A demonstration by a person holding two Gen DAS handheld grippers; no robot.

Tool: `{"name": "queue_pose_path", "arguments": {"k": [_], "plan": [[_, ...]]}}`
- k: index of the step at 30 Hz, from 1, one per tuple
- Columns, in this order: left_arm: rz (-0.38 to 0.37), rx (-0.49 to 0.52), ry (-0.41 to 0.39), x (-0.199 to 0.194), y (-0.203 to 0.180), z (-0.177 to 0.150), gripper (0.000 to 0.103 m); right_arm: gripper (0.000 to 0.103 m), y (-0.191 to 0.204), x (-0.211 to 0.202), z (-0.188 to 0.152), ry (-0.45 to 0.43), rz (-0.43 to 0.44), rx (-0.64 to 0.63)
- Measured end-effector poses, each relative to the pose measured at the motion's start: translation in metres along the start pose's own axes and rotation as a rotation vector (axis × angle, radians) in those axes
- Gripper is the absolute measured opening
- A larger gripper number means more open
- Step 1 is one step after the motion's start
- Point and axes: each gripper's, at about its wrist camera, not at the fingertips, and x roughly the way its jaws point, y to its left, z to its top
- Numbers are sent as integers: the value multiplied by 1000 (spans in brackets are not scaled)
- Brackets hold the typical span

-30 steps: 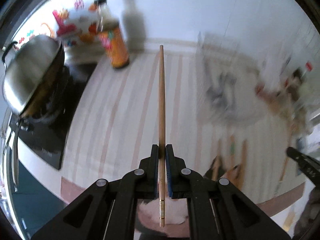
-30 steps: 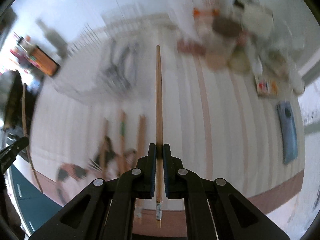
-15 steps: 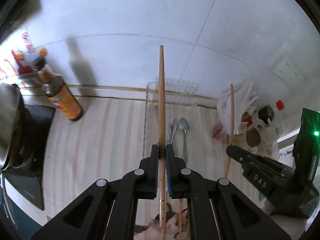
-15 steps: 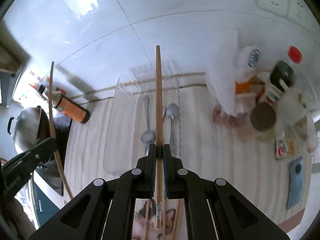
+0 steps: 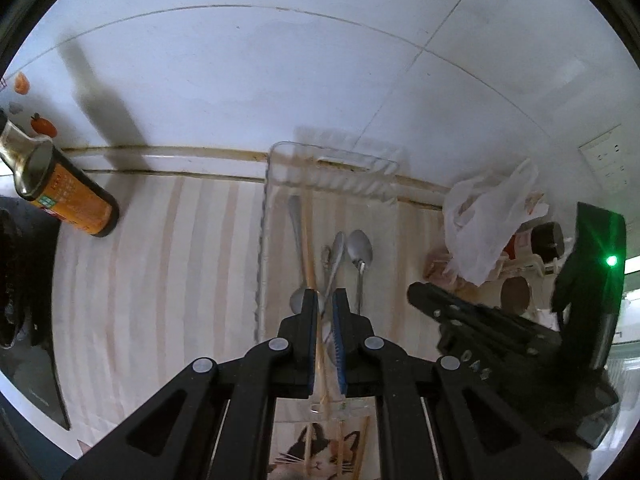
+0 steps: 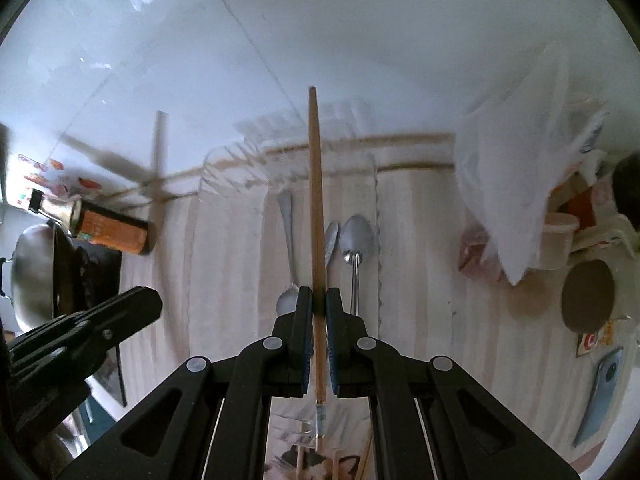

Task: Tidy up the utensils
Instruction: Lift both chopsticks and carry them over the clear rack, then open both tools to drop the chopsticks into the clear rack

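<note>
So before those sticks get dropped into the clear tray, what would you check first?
1. Right chopstick clamped in the right gripper: ok, pads pressed on both sides.
2. Left chopstick held in the left gripper: cannot tell. It sits between the pads, but tilted and blurred.
3. Clear tray under both grippers: ok.
4. Room in the tray: ok. The spoons lie mid-tray, with bare floor to their left.
5. Grippers clear of each other: ok, they are side by side and apart.
6. Plastic bag out of the way: ok, it sits to the right of the tray.
</note>
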Motion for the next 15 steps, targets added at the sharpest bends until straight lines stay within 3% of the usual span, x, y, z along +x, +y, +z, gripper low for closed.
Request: {"name": "queue_pose_path", "arguments": {"k": [2,4,6,8,10,13,14,15], "plan": [[46,9,-13,-2,1,-4,8,18,-4,0,3,-2,5,7],[92,13,-36,-6,4,-10,13,20,-7,-4,3,-18,-6,14],[149,18,-69,-12,6,-21,28,20,-11,-12,0,-40,-21,14],[195,19,-109,-18,11,-29,54,20,-14,-18,-4,-58,-27,16],[231,21,-158,-24,13,-41,66,21,-20,-26,-12,-78,-35,21],[297,12,-236,-30,18,-60,96,36,-28,-39,-28,-108,-65,20],[302,12,-258,-31,19,-68,103,42,-31,-42,-39,-121,-80,24],[299,15,-269,-29,21,-76,103,44,-33,-44,-44,-125,-86,28]]}}
